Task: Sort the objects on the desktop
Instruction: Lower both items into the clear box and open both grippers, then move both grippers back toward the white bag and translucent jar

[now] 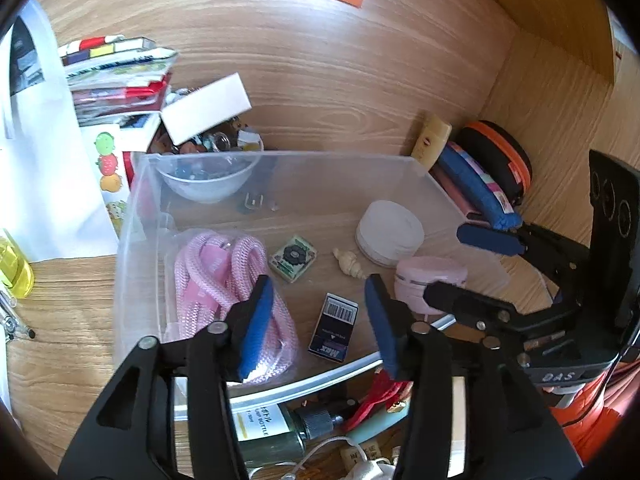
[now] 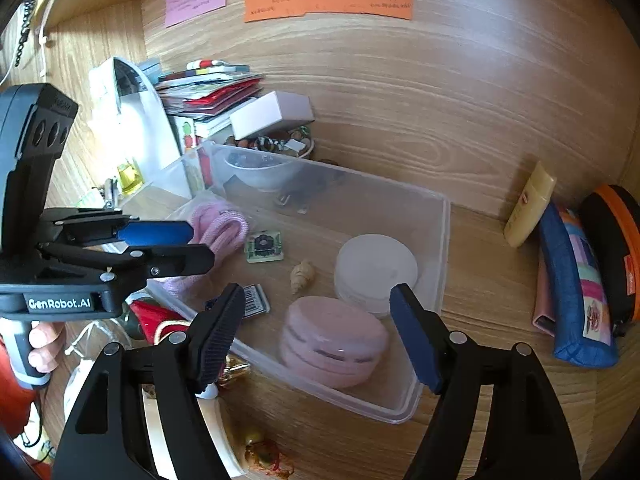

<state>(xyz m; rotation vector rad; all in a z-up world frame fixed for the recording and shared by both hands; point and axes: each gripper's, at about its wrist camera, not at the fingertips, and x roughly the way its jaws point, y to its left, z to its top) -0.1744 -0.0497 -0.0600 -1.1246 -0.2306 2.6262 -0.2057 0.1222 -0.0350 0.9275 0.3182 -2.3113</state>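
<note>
A clear plastic bin (image 1: 280, 156) (image 2: 444, 240) holds a pink rope (image 1: 224, 268), a green square trinket (image 1: 294, 256), a shell (image 1: 350, 262), a white round container (image 1: 390, 236), a pink round case (image 2: 332, 340) and a dark staples box (image 1: 334, 328). My left gripper (image 1: 318, 328) hovers open over the bin. The staples box lies flat on the bin floor below the gap, touching neither pad. My right gripper (image 2: 316, 336) is open with its fingers either side of the pink case, which rests in the bin's near corner. Each gripper shows in the other's view: right gripper (image 1: 444, 264), left gripper (image 2: 200, 246).
Behind the bin stand a bowl of trinkets (image 1: 208, 184), a white box (image 1: 206, 106) and stacked books (image 1: 116, 80). A yellow tube (image 2: 528, 208), blue pencil case (image 2: 576, 288) and orange-rimmed pouch (image 2: 612, 248) lean at the right wall. A green bottle (image 1: 272, 432) and red item (image 1: 380, 396) lie in front.
</note>
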